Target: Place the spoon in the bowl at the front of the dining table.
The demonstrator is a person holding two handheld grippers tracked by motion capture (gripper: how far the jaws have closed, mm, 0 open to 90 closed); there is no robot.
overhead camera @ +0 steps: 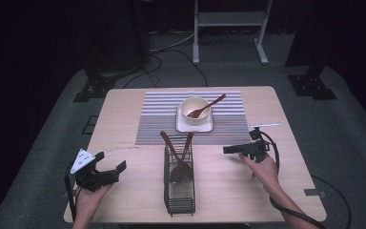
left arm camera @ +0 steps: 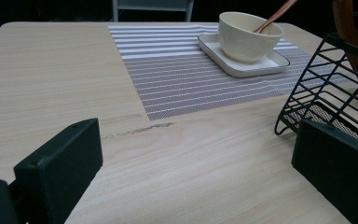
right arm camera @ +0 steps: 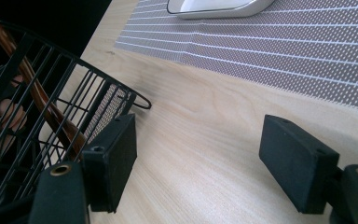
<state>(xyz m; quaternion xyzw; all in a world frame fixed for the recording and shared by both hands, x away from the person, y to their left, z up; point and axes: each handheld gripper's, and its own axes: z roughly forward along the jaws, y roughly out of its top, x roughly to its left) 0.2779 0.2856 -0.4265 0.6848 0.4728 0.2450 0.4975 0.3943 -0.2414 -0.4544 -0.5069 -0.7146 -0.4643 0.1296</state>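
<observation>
Both grippers hang low over the wooden table in the high view: the left gripper gapes wide with nothing between its jaws, the right gripper points toward the black wire caddy between them, its jaw gap hard to judge here. Beyond them, a cream bowl holds a wooden spoon on a white tray.

Left gripper view: jaws wide apart, striped placemat ahead, caddy ahead-right.

Right gripper view: jaws spread wide, empty; caddy just left of the left jaw, holding what look like wooden utensils.

plate: far part cut by the top edge, right gripper view
spoon: bowl end hidden inside the cup
</observation>
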